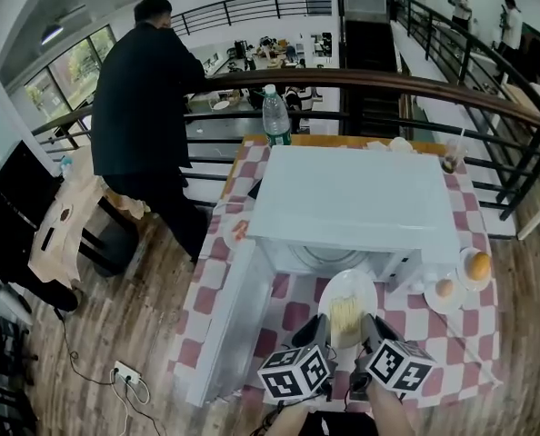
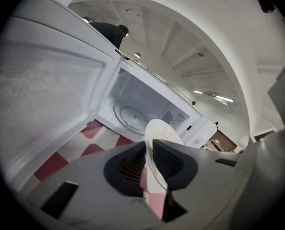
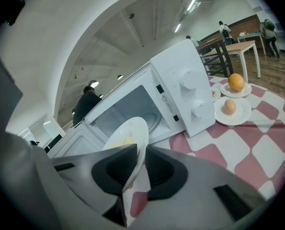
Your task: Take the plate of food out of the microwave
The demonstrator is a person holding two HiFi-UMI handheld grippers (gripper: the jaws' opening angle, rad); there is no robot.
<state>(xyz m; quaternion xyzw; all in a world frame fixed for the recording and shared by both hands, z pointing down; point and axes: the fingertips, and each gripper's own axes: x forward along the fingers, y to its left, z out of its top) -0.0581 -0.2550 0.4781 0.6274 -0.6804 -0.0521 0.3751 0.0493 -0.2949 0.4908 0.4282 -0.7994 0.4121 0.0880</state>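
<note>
**Tool state.** The left tool has its jaws closed down to a narrow gap on the rim of the plate of food. The dark pads press the rim from above and below. The right tool grips the same rim in the same way, a little further round the edge. In the head view the left tool holds the plate at about 7 o'clock and the right tool at about 5 o'clock.

**Plate position.** The plate is clear of the oven cavity. It is carried above the checked cloth of the desk, at 6 o'clock from the microwave, just in front of the opening. It holds a pale yellow heap, possibly fries or noodles; the view is too coarse to confirm which.

**Microwave.** The door stands fully open, swung out toward 8 o'clock. The left gripper view shows the glass turntable bare inside the cavity.

**Surroundings.**
- At 4 o'clock from the microwave are two saucers close together, one with an orange and one with an egg.
- A water bottle stands upright at 11 o'clock, behind the microwave.
- A cup stands at 1 o'clock, near the far edge of the desk.
- A person in dark clothing leans at the railing at 10 o'clock, well apart from the desk.
</note>
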